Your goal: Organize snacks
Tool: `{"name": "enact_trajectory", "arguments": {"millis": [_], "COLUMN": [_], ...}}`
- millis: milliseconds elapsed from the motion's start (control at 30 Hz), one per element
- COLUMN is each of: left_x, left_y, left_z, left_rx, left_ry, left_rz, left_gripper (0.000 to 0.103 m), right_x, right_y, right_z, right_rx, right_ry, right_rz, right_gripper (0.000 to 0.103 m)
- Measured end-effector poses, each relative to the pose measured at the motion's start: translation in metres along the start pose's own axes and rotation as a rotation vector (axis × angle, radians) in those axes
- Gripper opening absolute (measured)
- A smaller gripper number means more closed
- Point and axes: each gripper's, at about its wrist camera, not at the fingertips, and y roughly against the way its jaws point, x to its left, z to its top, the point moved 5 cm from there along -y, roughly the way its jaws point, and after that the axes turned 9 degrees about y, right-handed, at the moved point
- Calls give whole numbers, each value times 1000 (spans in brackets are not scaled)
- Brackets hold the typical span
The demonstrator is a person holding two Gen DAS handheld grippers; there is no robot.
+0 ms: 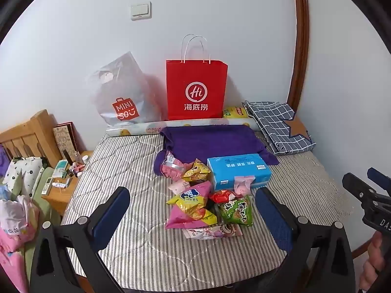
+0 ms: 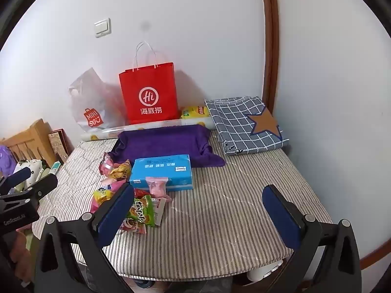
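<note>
1. Bed with grey-and-white striped quilted cover (image 1: 127, 161): carries every item below; stands against a white wall.
2. Red paper carrier bag with white cord handles (image 1: 196, 89): upright at the wall, behind the heap. Contents not visible.
3. Translucent plastic shopping bag with an orange logo (image 1: 122, 92): leans on the wall just left of the red bag.
4. Folded grey checked cloth with a brown star (image 2: 246, 124): far right corner of the bed.
5. Purple fleece-lined tray (image 1: 210, 141): open and seemingly empty, between the red bag and the snacks; judged the likely container.
6. Light-blue rectangular tissue pack (image 1: 239, 171): lies at the tray's near edge, touching the heap.
7. Loose heap of snack packets (image 1: 205, 195): near the middle of the bed, overlapping one another. Includes a pink-and-yellow crisp bag (image 1: 193, 207), a green crinkled packet (image 1: 237, 210), a small red packet (image 1: 222, 195), a yellow packet (image 1: 196, 172), and a pink wrapped sweet (image 2: 157, 186) on the tissue pack's front.
8. Left hand-held gripper (image 1: 193, 210): blue-padded jaws spread wide, empty, framing the heap from above.
9. Right hand-held gripper (image 2: 198, 210): jaws likewise wide apart, empty, over bare cover to the right of the heap.

Status: nothing sorted; judged at the very start, every packet awaiting pickup.
</note>
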Motion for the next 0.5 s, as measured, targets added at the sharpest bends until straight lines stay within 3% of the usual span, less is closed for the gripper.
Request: {"name": "enact_trajectory", "arguments": {"millis": [500], "left_x": [-3], "left_y": [4], "left_z": [-4], "left_rx": [2], "left_ry": [-10], "left_rz": [-5], "left_gripper": [103], "right_x": [1], "right_y": [9], "right_z": [-2], "right_rx": [2], "right_ry": [5], "right_rz": [0], "right_gripper": [103]}}
